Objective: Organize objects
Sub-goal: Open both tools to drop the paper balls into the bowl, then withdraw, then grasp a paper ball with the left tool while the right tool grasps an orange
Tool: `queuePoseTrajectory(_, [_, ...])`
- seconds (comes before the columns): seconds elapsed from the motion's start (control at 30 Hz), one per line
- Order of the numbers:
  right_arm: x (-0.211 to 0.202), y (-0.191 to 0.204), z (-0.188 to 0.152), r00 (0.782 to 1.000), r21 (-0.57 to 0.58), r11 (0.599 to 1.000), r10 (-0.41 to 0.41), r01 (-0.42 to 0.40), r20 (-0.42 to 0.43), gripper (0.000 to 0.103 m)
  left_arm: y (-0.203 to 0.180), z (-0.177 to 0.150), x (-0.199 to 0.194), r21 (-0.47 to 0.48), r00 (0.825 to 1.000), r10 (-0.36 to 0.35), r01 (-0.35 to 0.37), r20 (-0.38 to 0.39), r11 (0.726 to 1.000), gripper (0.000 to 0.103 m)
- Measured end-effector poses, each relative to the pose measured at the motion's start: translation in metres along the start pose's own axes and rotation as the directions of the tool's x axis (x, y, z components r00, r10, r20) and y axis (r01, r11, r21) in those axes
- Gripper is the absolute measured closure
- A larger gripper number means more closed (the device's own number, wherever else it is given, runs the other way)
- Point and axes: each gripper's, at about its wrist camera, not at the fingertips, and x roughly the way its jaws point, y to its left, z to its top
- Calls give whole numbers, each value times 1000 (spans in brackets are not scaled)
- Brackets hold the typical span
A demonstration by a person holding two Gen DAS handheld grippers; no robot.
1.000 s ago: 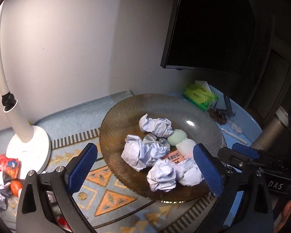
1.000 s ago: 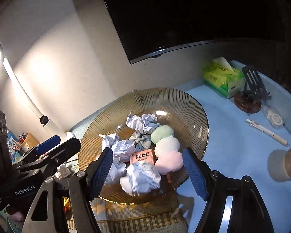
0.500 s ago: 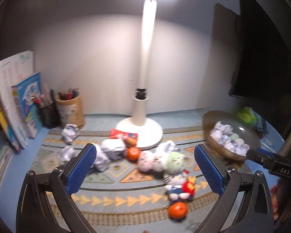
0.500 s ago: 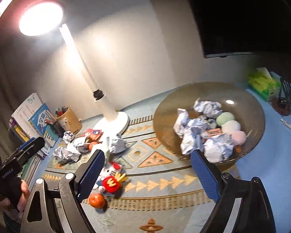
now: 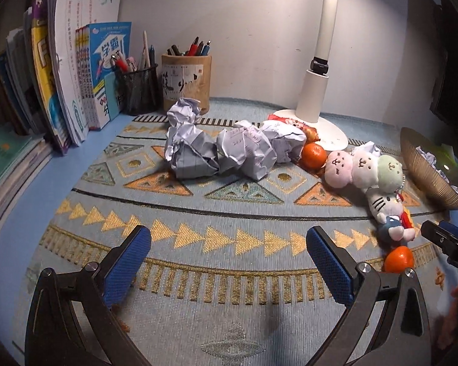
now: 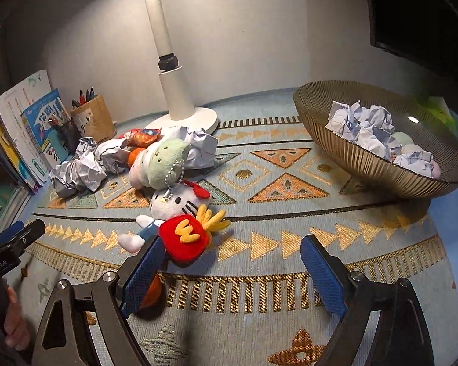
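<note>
both blue-padded grippers, left (image 5: 228, 262) and right (image 6: 231, 263), hung wide open and empty over the patterned woven mat (image 5: 198, 213), near crumpled white paper balls (image 5: 223, 149).

both grippers have swung away from the glass bowl (image 6: 378, 164) toward the clutter beside it; right gripper (image 6: 229, 265) jaws spread wider, now over the cat plush (image 6: 180, 204).
</note>
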Motion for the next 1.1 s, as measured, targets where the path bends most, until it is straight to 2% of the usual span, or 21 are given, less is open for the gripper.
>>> queuePoseTrajectory(0.17, [11,3,0,998,-9,999,-34,33,-48,13,1,-1,1,-13,1000,-15,15,0,1000,1])
queuePoseTrajectory(0.27, [5,5,-1,999,-24,999,-39,39,-17,13,-2,-3,-2,3,1000,-5,5,13,1000,1])
queuePoseTrajectory(0.3, [4,5,-2,999,-23,999,-41,41,-9,10,-3,-3,-4,8,1000,1,-2,20,1000,1])
queuePoseTrajectory(0.37, [2,3,-1,999,-11,999,-34,34,0,4,-5,-6,-11,21,999,23,-24,39,999,1])
queuePoseTrajectory(0.5, [1,-9,0,1000,52,999,9,-9,-1,3,-4,-18,-33,57,994,57,-62,92,996,1])
queuePoseTrajectory(0.67, [0,-25,0,998,142,988,56,-56,0,3,26,-31,-56,96,989,108,-117,100,988,1])
queuePoseTrajectory(0.77, [-2,-25,-1,999,146,988,47,-47,2,3,52,-19,-57,86,987,141,-148,80,985,1])
queuePoseTrajectory(0.9, [-7,-7,-5,999,92,995,42,-41,-10,3,75,18,-44,27,994,68,-71,82,997,1])
queuePoseTrajectory(1.03, [-8,15,-19,990,91,988,129,-124,-57,3,73,51,12,97,1000,1,0,-11,995,1])
queuePoseTrajectory(1.1, [-6,30,-23,987,55,990,137,-133,-87,3,68,62,41,145,998,-35,43,-56,989,1])
